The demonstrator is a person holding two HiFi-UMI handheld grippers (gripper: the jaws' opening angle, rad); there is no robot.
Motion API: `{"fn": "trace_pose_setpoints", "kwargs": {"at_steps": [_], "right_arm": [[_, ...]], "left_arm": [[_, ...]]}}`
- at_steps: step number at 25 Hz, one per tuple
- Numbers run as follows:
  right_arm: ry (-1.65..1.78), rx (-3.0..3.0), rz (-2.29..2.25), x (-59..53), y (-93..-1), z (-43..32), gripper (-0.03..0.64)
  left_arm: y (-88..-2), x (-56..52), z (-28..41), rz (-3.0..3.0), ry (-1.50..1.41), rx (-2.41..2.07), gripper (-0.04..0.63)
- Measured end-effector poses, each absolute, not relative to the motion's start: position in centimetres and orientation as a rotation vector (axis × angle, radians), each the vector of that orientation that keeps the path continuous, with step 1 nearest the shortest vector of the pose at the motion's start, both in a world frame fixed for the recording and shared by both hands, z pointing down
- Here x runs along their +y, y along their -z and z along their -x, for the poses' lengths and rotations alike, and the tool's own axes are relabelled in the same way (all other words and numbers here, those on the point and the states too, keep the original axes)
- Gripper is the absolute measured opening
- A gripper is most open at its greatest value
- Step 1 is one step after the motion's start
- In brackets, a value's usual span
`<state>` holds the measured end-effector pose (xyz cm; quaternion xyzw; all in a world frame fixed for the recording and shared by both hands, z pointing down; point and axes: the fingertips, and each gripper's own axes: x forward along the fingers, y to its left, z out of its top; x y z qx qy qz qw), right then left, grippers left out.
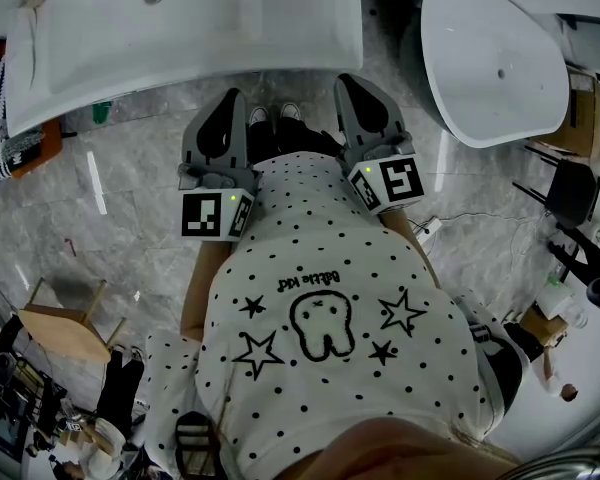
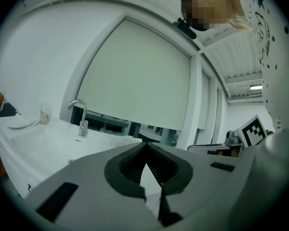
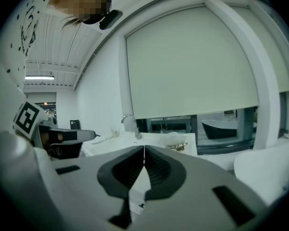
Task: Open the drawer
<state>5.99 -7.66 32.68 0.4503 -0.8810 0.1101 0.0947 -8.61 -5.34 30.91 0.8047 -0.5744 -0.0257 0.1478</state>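
**Both grippers shut and empty, short of the washbasin; drawer not made out**

Task item: I cannot make out the drawer in any view. From the head view only the top of the white washbasin (image 1: 180, 28) shows, across the upper left of the frame. It lies just beyond the tips of both my grippers, and neither touches it. Through my left gripper's view the basin sits at the lower left with its faucet (image 2: 79, 113) upright. Through the right gripper's view it lies at centre, behind the jaw tips.

Left gripper (image 1: 230, 98): jaws closed tip to tip, nothing between the pads.

Right gripper (image 1: 348, 83): jaws likewise closed together, nothing held.

Pose: I hold both grippers close against my dotted shirt (image 1: 330, 308) at the centre of the frame. They sit side by side and apart, both pointing up the frame toward the basin. My shoes (image 1: 270, 115) show between them on the grey marble floor (image 1: 130, 168). My hands sit hidden under the gripper bodies. A forearm (image 1: 195, 288) shows at the left edge of the shirt.

Surroundings: a white bathtub (image 1: 490, 58) occupies the upper right, well apart from the right gripper.
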Motion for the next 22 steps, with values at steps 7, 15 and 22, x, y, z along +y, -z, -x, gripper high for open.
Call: {"fn": "trace_pose_setpoints", "kwargs": {"at_steps": [7, 15, 22], "right_arm": [[-0.293, -2.620, -1.305, -7.3, -33.2, -6.4, 0.015], [-0.237, -2.603, -1.306, -7.2, -33.8, -7.2, 0.015], [-0.252, -2.579, -1.255, -8.3, -33.9, -10.9, 0.015]], "left_arm": [[-33.5, -6.0, 10.5, -2.288, 0.021, -1.695, 0.005], [-44.5, -5.1, 11.5, -2.180, -0.273, -1.583, 0.043], [-54.0, -5.2, 6.0, -2.052, -0.466, -1.450, 0.107]]}}
